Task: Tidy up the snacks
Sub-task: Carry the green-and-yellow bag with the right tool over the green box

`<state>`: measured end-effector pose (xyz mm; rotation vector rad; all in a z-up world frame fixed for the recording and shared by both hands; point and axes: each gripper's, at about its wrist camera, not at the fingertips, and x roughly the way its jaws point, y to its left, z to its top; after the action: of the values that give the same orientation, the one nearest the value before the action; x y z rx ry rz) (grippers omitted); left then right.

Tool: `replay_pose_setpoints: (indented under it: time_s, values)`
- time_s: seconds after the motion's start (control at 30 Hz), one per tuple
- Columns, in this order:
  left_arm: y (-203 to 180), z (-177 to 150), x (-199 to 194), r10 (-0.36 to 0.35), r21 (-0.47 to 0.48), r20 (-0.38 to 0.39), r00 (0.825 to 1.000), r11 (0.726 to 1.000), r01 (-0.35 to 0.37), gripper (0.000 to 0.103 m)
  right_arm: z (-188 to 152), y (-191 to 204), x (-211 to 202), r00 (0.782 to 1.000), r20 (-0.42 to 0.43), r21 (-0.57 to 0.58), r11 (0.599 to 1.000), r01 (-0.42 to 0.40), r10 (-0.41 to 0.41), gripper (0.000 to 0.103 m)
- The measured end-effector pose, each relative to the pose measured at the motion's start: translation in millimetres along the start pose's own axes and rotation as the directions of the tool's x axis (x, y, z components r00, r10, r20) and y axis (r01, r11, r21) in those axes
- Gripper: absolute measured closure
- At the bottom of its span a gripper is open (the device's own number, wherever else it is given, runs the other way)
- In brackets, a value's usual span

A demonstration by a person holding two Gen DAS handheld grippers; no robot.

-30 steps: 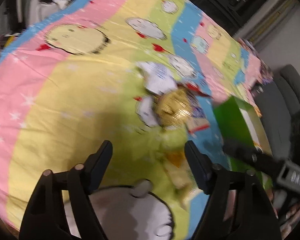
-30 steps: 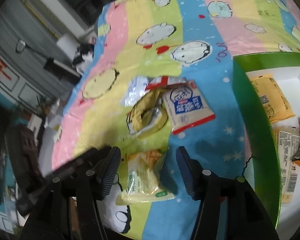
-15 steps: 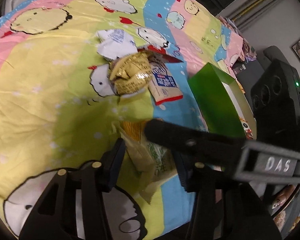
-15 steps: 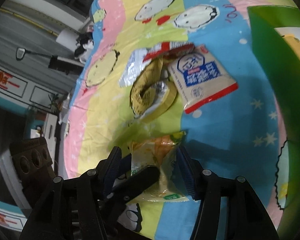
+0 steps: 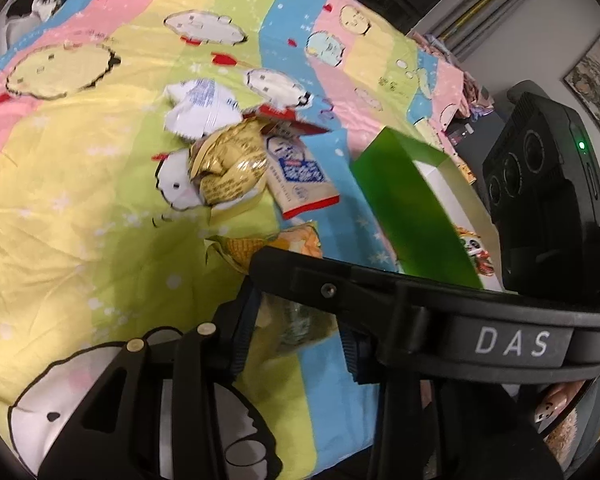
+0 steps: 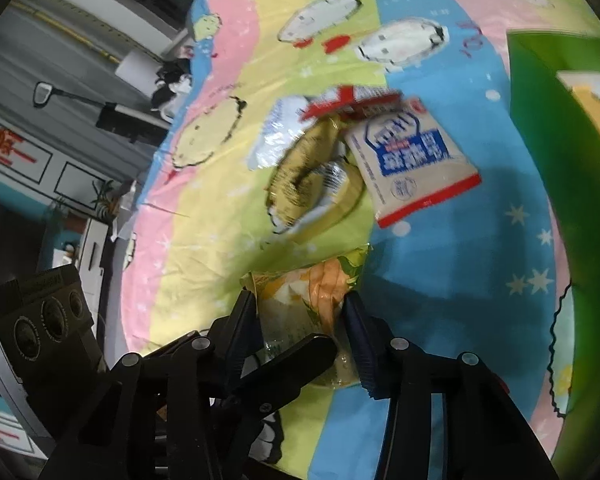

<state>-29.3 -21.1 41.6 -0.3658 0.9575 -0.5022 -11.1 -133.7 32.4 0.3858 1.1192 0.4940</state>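
Both grippers are on one item: the corn snack packet (image 6: 304,304) lying on the near part of the striped bedsheet (image 5: 80,200). Right gripper (image 6: 300,312) jaws closing, pads flanking the packet's sides, bag bulging between them. Left gripper (image 5: 296,332) jaws closing too, packet between them, one finger crossing under the right tool.

Risks: the two tools collide or fight over the packet; the film crumples and slips out; puffed bag pops if squeezed. Green box (image 5: 412,208) sits right, near, so a swing could clip its wall. Gold packet (image 5: 228,172) and white-blue packet (image 5: 300,176) lie farther off, clear.
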Motion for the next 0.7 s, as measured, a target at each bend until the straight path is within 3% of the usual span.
replay_pose_setpoints:
  time_s: [0.37, 0.7]
  values:
    - [-43.1, 6.3, -33.5, 0.022, 0.109, 0.161, 0.987, 0.993, -0.040, 0.067, -4.1, 28.0, -54.6, 0.987, 0.158, -0.085, 0.996, -0.016, 0.029, 0.055]
    - [-82.7, 15.5, -46.4, -0.005, 0.198, 0.215, 0.977, 0.979, -0.039, 0.067, -8.8, 25.2, -101.5, 0.959, 0.281, -0.087, 0.996, -0.018, 0.042, 0.055]
